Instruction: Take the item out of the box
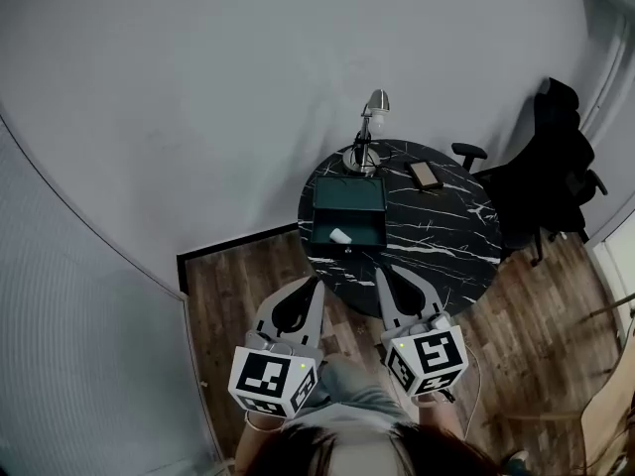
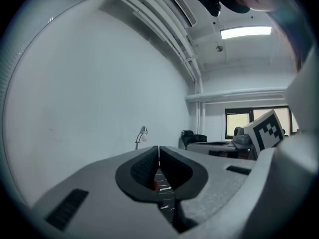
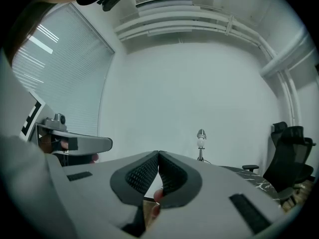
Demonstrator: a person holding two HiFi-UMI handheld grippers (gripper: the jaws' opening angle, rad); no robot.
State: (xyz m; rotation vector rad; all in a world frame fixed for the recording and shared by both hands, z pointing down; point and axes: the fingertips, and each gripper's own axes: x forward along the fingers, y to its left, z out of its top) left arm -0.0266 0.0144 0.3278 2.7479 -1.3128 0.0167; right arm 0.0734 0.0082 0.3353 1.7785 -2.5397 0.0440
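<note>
A dark green open box (image 1: 347, 221) rests on the round black marble table (image 1: 437, 241), with a small white item (image 1: 340, 235) lying inside near its front edge. Both grippers hover level, short of the table's near edge. My left gripper (image 1: 316, 284) has its jaws together with nothing between them; in the left gripper view its tips (image 2: 159, 148) meet. My right gripper (image 1: 379, 274) is shut too, tips touching (image 3: 158, 154), empty. The box does not show in either gripper view.
A desk lamp (image 1: 372, 127) stands at the table's far edge, and a flat tan object (image 1: 426, 175) lies to the right of the box. A black office chair (image 1: 541, 172) stands right of the table. The white wall curves behind; wood floor lies below.
</note>
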